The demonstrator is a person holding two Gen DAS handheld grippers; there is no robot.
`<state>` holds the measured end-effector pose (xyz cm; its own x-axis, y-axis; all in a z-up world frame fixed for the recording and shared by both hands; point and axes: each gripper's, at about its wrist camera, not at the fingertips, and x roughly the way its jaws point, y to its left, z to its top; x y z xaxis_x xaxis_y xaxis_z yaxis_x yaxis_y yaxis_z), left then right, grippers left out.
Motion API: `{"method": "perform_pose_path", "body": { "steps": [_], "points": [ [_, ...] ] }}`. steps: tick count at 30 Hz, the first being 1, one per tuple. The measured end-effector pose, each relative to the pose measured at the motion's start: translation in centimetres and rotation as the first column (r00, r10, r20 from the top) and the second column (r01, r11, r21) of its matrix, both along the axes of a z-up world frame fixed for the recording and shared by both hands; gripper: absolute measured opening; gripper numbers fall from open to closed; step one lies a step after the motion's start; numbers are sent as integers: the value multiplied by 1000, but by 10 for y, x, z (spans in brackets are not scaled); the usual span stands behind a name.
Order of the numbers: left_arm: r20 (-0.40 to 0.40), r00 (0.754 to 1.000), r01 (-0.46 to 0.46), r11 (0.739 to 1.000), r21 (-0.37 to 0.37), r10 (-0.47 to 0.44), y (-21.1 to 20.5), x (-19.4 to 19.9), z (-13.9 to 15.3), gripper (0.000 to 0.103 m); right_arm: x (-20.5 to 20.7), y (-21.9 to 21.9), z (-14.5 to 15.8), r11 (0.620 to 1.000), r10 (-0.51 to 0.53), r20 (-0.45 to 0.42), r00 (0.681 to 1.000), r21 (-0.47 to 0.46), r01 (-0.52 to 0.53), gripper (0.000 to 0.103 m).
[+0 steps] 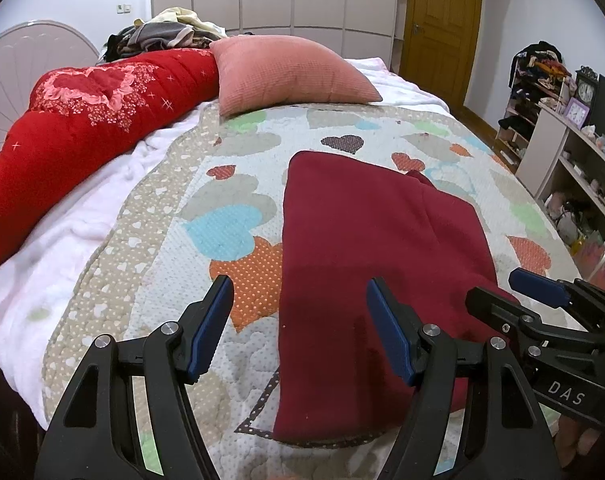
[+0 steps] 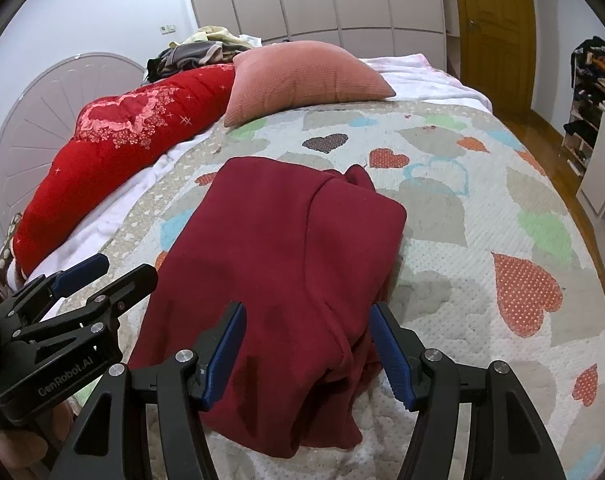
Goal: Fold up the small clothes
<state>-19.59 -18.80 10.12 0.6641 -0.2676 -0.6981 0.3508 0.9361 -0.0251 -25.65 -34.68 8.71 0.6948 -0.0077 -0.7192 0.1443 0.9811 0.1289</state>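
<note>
Quilt (image 1: 238, 184) bears maroon garment (image 1: 362, 240); both grippers released; only left view shows shelves (image 1: 574, 160).

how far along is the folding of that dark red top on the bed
Done: the dark red fleece garment lies on the heart-patterned quilt folded into a narrow stack, one side turned in. In hand: nothing; the left gripper and right gripper are open above its near end. Left: probably a final fold, and the bunched near edge looks untidy.

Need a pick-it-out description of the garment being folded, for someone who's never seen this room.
Start at the heart-patterned quilt covering the bed. The dark maroon folded fleece garment lies flat on its near half, in front of the pink ribbed cushion. Unlike the brighter red embroidered duvet roll on the left, it is plain and unpatterned.
</note>
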Motion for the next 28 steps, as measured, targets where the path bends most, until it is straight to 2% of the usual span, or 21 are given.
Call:
{"method": "perform_pose_path", "body": {
  "steps": [16, 28],
  "points": [
    [-9, 1000, 13, 1000, 0, -13, -3, 2, -5, 69, 5, -1, -7, 1000, 5, -22, 1000, 5, -5, 62],
    [38, 999, 27, 1000, 4, -28, 0, 4, -5, 69, 9, -3, -11, 1000, -3, -32, 999, 9, 3, 62]
  ]
}}
